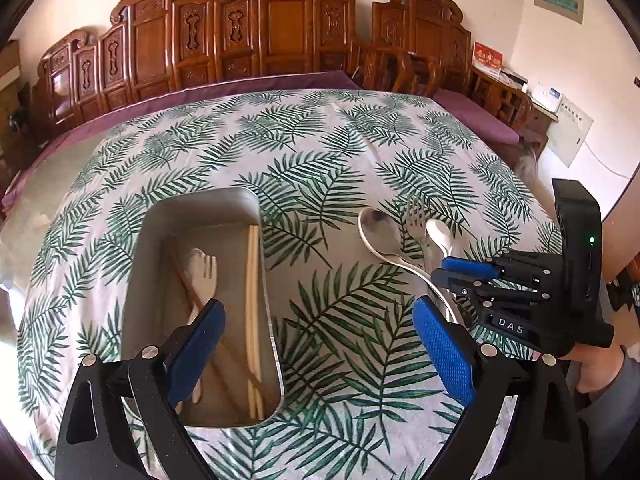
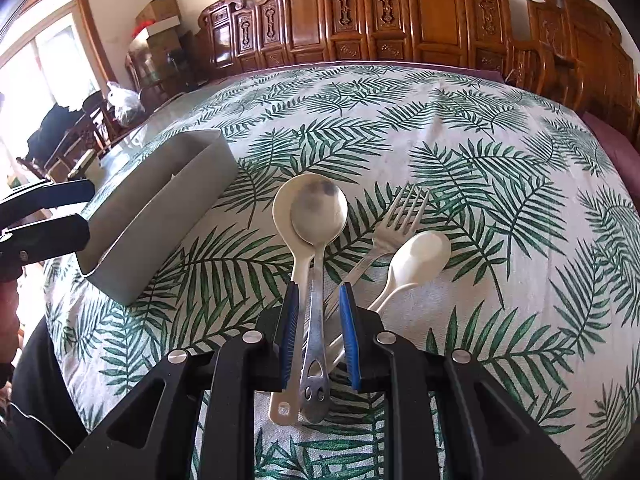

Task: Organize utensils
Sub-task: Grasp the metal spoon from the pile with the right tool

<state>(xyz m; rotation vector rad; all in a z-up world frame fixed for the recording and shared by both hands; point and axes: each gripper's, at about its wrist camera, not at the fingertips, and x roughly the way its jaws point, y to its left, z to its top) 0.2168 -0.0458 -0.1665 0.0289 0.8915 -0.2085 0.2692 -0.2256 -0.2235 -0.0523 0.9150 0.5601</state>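
A table draped in a palm-leaf tablecloth (image 2: pixel 460 128) is bearing a grey tray (image 2: pixel 160 208) at its left. Beside it a cream spoon (image 2: pixel 282 216), a metal fork (image 2: pixel 400 220) and a small white spoon (image 2: pixel 420 254) are lying directly on the cloth.

Sitting on the tablecloth (image 1: pixel 320 152), left of centre in the left wrist view: a tray (image 1: pixel 256 208). Lying inside it, chopsticks (image 1: pixel 253 304) along the right wall, with a small fork (image 1: pixel 204 270) to their left. Well to the right of the tray (image 2: pixel 160 208), on the cloth (image 2: pixel 460 128): a metal spoon (image 2: pixel 318 216) resting on top of a larger spoon (image 2: pixel 280 208), handles side by side. Just right of those, a fork (image 2: pixel 394 220), then a small spoon (image 2: pixel 420 254) crossing over its handle. Behind the table, a row of carved chairs (image 1: pixel 280 24).
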